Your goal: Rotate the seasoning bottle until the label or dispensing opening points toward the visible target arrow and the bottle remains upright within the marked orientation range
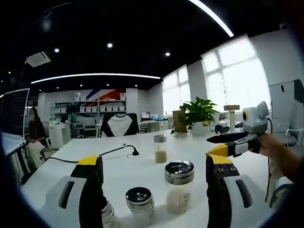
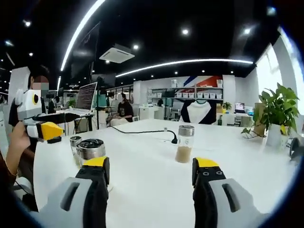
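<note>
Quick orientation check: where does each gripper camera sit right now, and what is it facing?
Left gripper view: rides the left gripper, facing the white table, metal-lidded glass seasoning jars and potted green plant; the right gripper enters, hand-held.
Right gripper view: rides the right gripper, facing the table; the left gripper enters.
Shared: tall half-filled glass bottle.

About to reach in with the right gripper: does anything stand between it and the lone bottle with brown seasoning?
Nothing visible does. Bare white table lies between the open right gripper and the seasoning bottle. The cable plug lies just beside the bottle, off the path; the other jars stand to the left.
</note>
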Demonstrator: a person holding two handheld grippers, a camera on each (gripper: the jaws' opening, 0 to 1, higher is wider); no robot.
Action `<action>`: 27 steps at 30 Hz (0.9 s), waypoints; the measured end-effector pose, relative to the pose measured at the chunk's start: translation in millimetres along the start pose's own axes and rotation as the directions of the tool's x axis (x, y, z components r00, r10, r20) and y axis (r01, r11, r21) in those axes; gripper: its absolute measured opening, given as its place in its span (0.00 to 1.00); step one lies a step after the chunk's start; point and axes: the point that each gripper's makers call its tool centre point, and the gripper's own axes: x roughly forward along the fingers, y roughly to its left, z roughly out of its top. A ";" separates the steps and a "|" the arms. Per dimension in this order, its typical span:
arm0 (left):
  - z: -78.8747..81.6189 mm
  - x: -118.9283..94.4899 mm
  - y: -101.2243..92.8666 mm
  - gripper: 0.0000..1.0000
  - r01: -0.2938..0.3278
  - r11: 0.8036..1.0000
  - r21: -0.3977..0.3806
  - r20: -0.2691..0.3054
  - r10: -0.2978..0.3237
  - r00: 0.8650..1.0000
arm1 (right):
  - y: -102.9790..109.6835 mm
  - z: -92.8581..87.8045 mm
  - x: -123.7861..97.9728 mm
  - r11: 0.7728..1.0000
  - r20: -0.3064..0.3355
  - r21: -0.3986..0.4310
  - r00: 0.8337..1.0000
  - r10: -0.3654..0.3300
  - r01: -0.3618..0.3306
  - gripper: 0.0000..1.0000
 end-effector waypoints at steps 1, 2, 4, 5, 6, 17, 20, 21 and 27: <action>-0.6 -0.4 -0.5 0.95 0.004 1.000 0.001 -0.002 -0.004 1.000 | -1.1 1.4 1.4 1.000 0.001 -0.001 1.000 -0.001 0.001 0.71; -1.2 -0.6 -1.2 0.95 0.009 1.000 -0.001 -0.004 -0.009 1.000 | -4.4 5.2 5.6 1.000 0.006 -0.003 1.000 -0.004 0.004 0.71; -2.8 -1.3 -3.6 0.95 0.023 1.000 0.004 -0.013 -0.023 1.000 | -8.5 9.2 13.0 1.000 0.012 0.001 1.000 -0.007 0.007 0.70; -3.4 -1.7 -4.8 0.94 0.029 1.000 0.008 -0.016 -0.028 0.999 | -9.6 10.2 15.8 1.000 0.013 0.001 1.000 -0.008 0.008 0.70; -3.4 -1.9 -5.8 0.94 0.030 0.999 0.013 -0.014 -0.030 0.999 | -10.8 11.6 20.1 1.000 0.020 0.006 1.000 -0.007 0.007 0.70; -9.7 -1.3 -6.1 0.89 0.039 0.999 0.019 -0.029 -0.038 0.999 | -33.6 18.8 78.3 1.000 0.029 0.027 0.999 -0.015 0.014 0.70; -11.8 -2.0 -4.1 0.89 0.043 0.999 0.007 -0.036 -0.042 0.998 | -48.6 13.7 90.7 0.997 0.004 0.013 0.998 -0.070 0.070 0.68; -12.0 -2.1 -3.8 0.89 0.043 0.999 0.004 -0.035 -0.042 0.998 | -55.9 11.5 96.5 0.996 -0.010 0.017 0.996 -0.090 0.090 0.68; -18.8 1.9 -5.9 0.89 0.057 0.998 0.003 -0.053 -0.056 0.997 | -75.6 11.0 121.2 0.993 -0.022 0.033 0.993 -0.116 0.117 0.67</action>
